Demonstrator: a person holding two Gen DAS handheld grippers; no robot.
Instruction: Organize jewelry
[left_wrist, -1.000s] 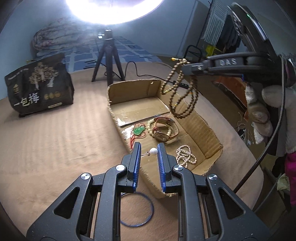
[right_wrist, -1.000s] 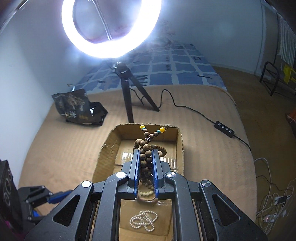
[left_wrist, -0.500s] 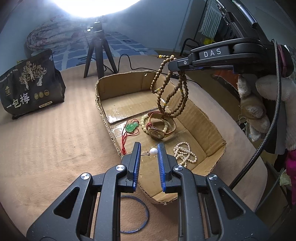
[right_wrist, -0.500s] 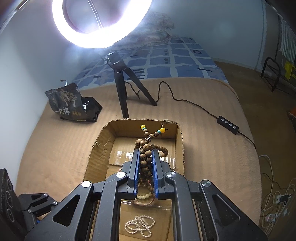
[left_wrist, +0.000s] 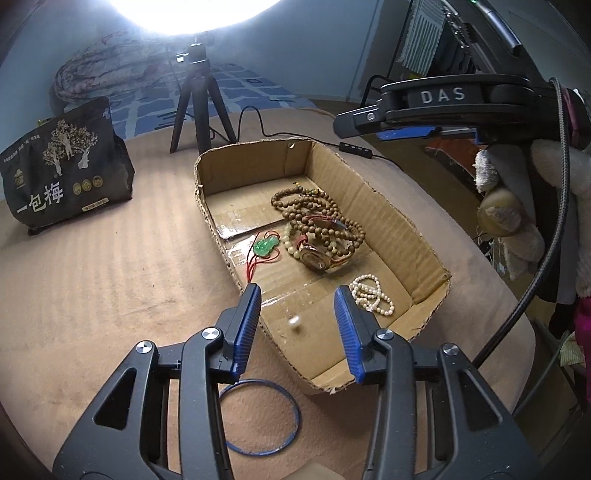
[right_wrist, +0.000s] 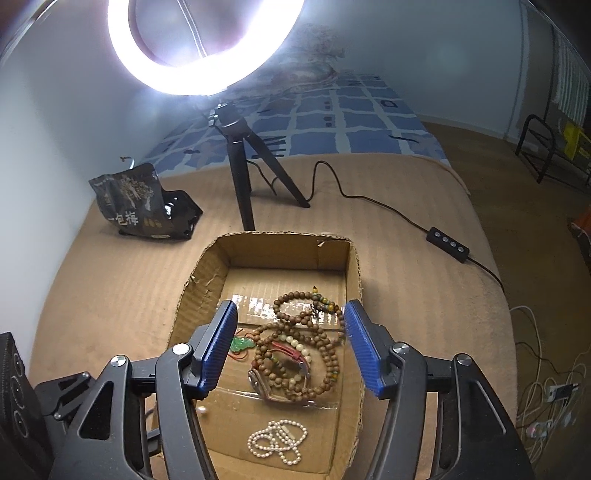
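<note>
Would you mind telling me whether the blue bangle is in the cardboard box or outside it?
Outside. The blue bangle lies flat on the brown cover, beside the cardboard box's near corner, below the open left gripper.

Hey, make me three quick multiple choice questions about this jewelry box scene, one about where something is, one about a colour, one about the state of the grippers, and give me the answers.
1. Where does the blue bangle lie?
A. Inside the cardboard box
B. On the brown blanket outside the box
C. On the black snack bag

2. What colour is the pendant on the red cord?
A. Green
B. Yellow
C. White

3. How do the jaws of both grippers stand?
A. Both shut
B. Only the left open
C. Both open

Answers:
1 B, it rests on the blanket just short of the cardboard box.
2 A, it shows bright green.
3 C, the left gripper and right gripper are spread wide and empty.
</note>
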